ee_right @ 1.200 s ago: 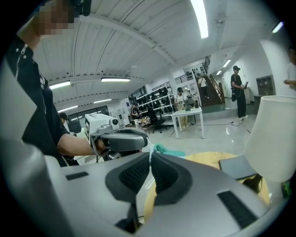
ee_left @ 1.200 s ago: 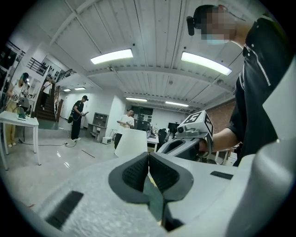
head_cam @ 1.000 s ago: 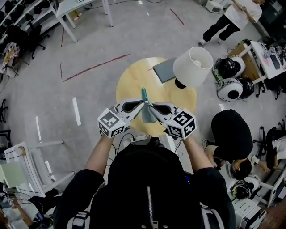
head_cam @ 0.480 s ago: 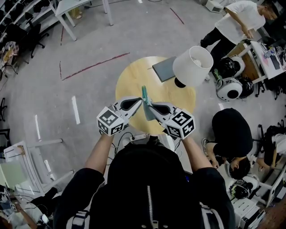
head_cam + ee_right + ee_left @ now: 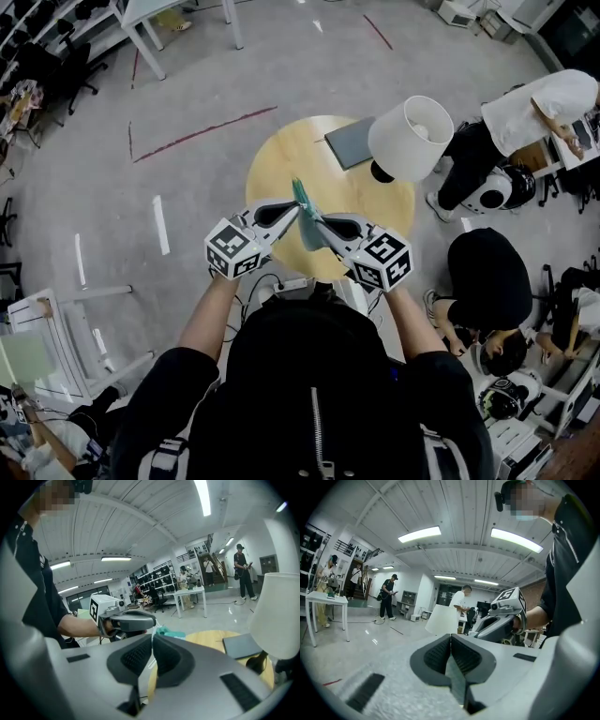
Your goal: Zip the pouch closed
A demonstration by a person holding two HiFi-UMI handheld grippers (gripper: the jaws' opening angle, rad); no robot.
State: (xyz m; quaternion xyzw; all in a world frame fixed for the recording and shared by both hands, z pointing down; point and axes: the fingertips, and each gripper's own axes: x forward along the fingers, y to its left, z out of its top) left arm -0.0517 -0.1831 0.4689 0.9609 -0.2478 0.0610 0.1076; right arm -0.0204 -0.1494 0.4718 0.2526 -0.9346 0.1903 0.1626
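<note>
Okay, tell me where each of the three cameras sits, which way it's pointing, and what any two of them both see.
Head view: on the person's head, looking steeply down at the left gripper, right gripper, pouch and round table; forearms and chest show.
Left gripper view: rides the left gripper, looks along its jaws toward the right gripper; the person's torso shows.
Right gripper view: rides the right gripper, faces the left gripper and table; an arm shows.
Shared: all three show the lamp.
</note>
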